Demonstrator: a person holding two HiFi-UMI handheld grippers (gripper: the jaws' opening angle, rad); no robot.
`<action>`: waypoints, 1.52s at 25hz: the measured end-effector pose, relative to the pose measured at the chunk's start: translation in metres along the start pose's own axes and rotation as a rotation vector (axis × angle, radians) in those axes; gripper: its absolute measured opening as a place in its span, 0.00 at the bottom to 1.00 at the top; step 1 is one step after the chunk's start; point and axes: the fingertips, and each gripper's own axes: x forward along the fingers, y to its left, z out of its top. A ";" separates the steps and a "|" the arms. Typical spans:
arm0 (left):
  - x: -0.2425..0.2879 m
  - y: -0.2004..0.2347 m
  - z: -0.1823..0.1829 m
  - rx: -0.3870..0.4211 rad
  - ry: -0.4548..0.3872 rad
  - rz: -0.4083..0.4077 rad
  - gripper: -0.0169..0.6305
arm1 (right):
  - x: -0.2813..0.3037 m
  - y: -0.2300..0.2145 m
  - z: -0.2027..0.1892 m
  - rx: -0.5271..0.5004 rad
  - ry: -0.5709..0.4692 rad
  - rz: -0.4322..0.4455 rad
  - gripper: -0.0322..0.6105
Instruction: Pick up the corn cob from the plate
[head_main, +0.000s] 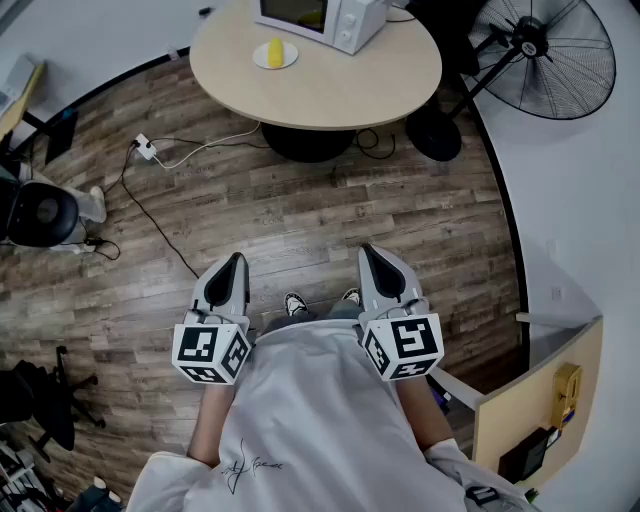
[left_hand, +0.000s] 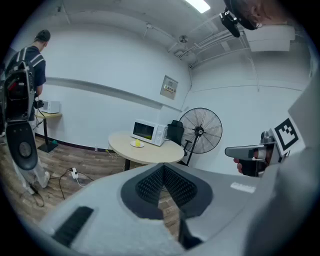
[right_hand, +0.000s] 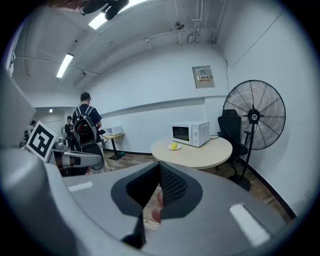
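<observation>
The yellow corn cob (head_main: 274, 51) lies on a small white plate (head_main: 287, 60) on the round beige table (head_main: 340, 90), far ahead of me. Both grippers hang low over the wooden floor, well short of the table. My left gripper (head_main: 238, 260) is shut with nothing in it, and my right gripper (head_main: 365, 250) is likewise shut and empty. In the left gripper view the corn cob (left_hand: 137, 143) shows small beyond the closed left gripper (left_hand: 163, 167). From the right gripper view the corn cob (right_hand: 173, 146) sits past the right gripper (right_hand: 160, 165).
A white microwave (head_main: 325, 18) stands on the table right of the plate. A black standing fan (head_main: 545, 55) is at the right, and cables with a power strip (head_main: 146, 150) lie on the floor at the left. A person with a backpack (right_hand: 86, 127) stands far off.
</observation>
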 end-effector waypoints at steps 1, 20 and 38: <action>0.000 0.003 0.000 -0.002 -0.002 0.001 0.01 | 0.001 0.001 0.000 -0.001 -0.001 -0.002 0.07; -0.001 0.047 0.023 -0.016 -0.047 0.064 0.01 | 0.039 0.000 0.028 0.080 -0.050 0.039 0.07; 0.092 0.126 0.089 -0.030 -0.062 0.067 0.02 | 0.190 0.003 0.076 0.058 -0.042 0.148 0.06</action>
